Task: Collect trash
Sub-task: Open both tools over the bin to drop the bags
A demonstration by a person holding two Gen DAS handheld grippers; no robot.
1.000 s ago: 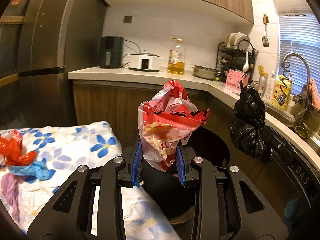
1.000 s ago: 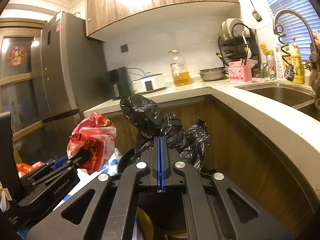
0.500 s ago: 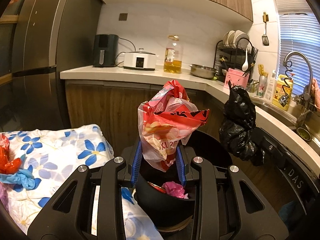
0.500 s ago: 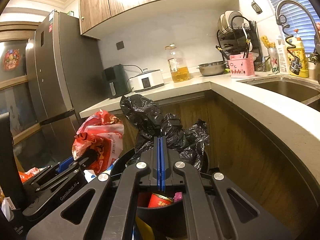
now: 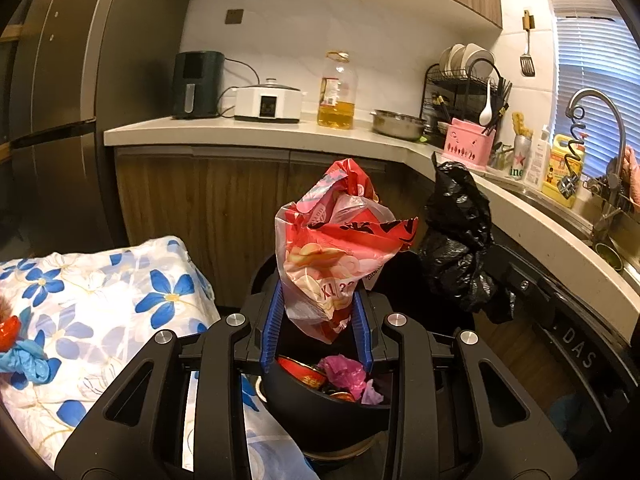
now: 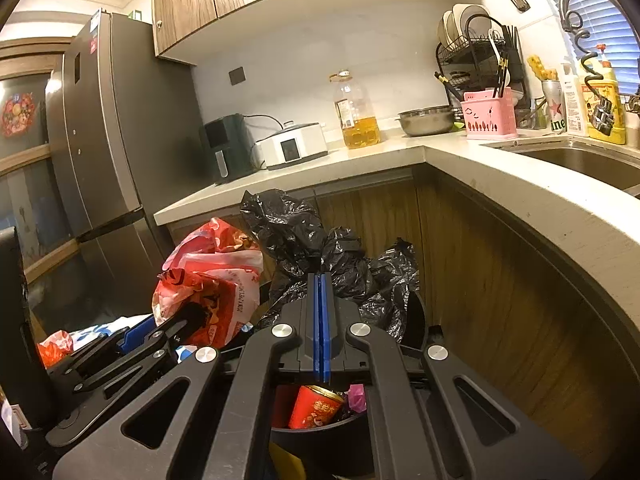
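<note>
We are holding the left gripper [image 5: 316, 330] over the black bin [image 5: 320, 416], its blue pads clamped on a crumpled red-and-white snack bag [image 5: 336, 256] that is sticking up just above the bin's mouth. The right gripper [image 6: 319, 328] is clenched on a fold of the black bin liner [image 6: 304, 248], pulling it up at the far side of the bin.

To drop well, we are judging that the bag's low end should sit over the middle of the bin opening before the left pads let go; the bag looks light and springy, so it may catch on the rim or on a pad. Keeping the liner lifted toward the bin's far side should hold the mouth clear.

Inside the bin a red can [image 6: 314, 412] and pink wrapper scraps [image 5: 344, 376] are already lying. Left of the bin, on the floral cloth [image 5: 120, 292], a red scrap [image 5: 8, 332] and a blue glove [image 5: 24, 364] are waiting, both cut off at the frame edge.

Hard to tell: how full the bin is, since the gripper bodies are covering much of it; whether the liner is seated on the rim; what the floral cloth is covering. Beyond the bin, the counter [image 5: 260, 132] is carrying appliances and an oil bottle [image 5: 338, 92].
</note>
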